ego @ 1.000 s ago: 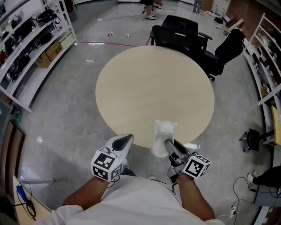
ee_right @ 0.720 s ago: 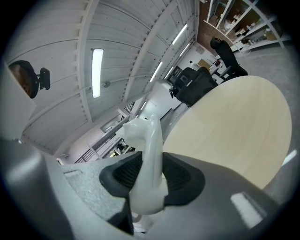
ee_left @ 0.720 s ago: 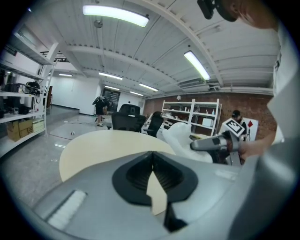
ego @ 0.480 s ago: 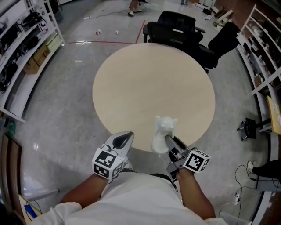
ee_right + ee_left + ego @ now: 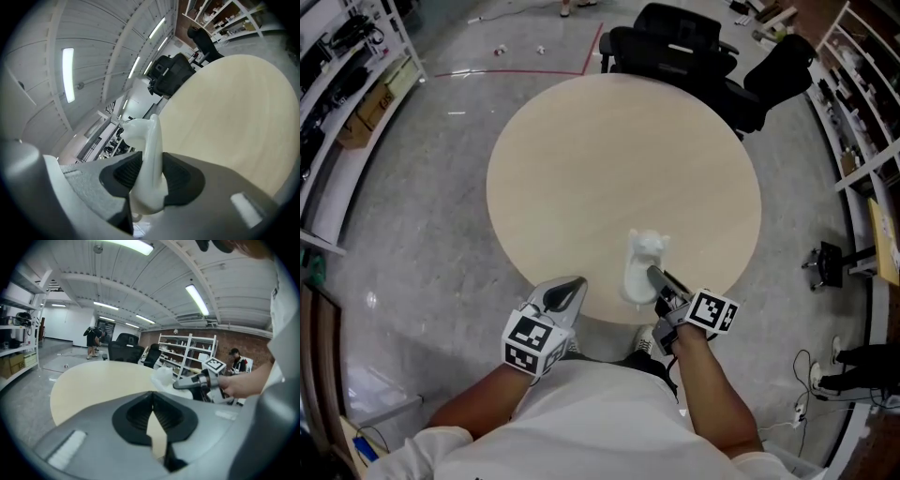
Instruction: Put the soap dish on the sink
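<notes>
A white soap dish (image 5: 639, 267) stands on edge between the jaws of my right gripper (image 5: 654, 275), just above the near rim of the round beige table (image 5: 619, 169). In the right gripper view both pads press on the soap dish (image 5: 149, 154), so the right gripper (image 5: 151, 171) is shut on it. My left gripper (image 5: 572, 284) hangs at the table's near edge, left of the dish. In the left gripper view its tips (image 5: 151, 397) meet with nothing between them. That view also shows the soap dish (image 5: 161, 378) off to the right. No sink is in view.
Black office chairs (image 5: 675, 47) stand at the table's far side. Shelving lines the left (image 5: 337, 66) and right (image 5: 862, 112) walls. Cables and a small stand (image 5: 830, 262) lie on the floor at right. People (image 5: 93, 341) stand far off.
My right gripper has carried the soap dish forward and down, further over the table's near edge. The left gripper has moved slightly forward to the rim. Both grips look the same.
</notes>
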The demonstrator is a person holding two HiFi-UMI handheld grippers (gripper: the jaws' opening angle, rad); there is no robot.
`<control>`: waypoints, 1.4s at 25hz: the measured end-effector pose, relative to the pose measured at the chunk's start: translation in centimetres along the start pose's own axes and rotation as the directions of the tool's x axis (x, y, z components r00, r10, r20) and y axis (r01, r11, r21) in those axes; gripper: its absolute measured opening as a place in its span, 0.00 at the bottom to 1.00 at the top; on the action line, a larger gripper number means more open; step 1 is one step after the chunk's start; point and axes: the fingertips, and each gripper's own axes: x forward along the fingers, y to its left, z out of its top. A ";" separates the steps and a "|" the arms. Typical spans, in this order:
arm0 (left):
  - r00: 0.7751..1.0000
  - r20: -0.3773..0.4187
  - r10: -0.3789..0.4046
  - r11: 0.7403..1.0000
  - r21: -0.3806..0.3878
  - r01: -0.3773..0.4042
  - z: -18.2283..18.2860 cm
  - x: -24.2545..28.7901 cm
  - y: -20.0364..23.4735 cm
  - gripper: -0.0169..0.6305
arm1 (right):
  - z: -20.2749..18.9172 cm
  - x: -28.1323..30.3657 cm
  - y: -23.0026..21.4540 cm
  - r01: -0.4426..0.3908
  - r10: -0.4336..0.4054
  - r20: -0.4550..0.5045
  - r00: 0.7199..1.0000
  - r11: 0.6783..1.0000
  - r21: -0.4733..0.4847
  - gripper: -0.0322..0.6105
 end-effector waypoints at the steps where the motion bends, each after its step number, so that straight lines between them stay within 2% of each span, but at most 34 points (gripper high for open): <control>1: 1.000 -0.004 0.014 1.000 -0.011 -0.014 -0.3 0.2 0.1 0.04 | 0.0 0.6 -0.9 0.006 -0.006 -0.020 1.000 1.000 0.007 0.26; 7: 0.996 0.002 0.088 0.996 -0.015 -0.088 -0.7 1.7 -0.9 0.04 | -1.6 3.7 -6.0 0.047 -0.038 -0.174 0.984 0.998 0.049 0.26; 12: 0.991 -0.001 0.134 0.988 -0.080 -0.134 -0.8 2.4 -1.5 0.04 | -2.7 5.3 -9.7 0.088 -0.044 -0.243 0.969 0.981 0.172 0.26; 18: 0.984 -0.026 0.174 0.976 -0.131 -0.176 -1.6 1.8 -1.1 0.04 | -3.6 6.6 -11.6 0.112 -0.039 -0.276 0.960 0.961 0.254 0.26; 25: 0.981 -0.024 0.193 0.973 -0.122 -0.195 -1.2 0.9 -0.5 0.04 | -4.1 8.2 -12.7 0.131 -0.028 -0.300 0.954 0.936 0.327 0.26; 35: 0.981 -0.023 0.194 0.973 -0.121 -0.195 -1.4 0.2 -0.2 0.04 | -4.2 8.9 -13.0 0.152 -0.051 -0.317 0.947 0.941 0.302 0.31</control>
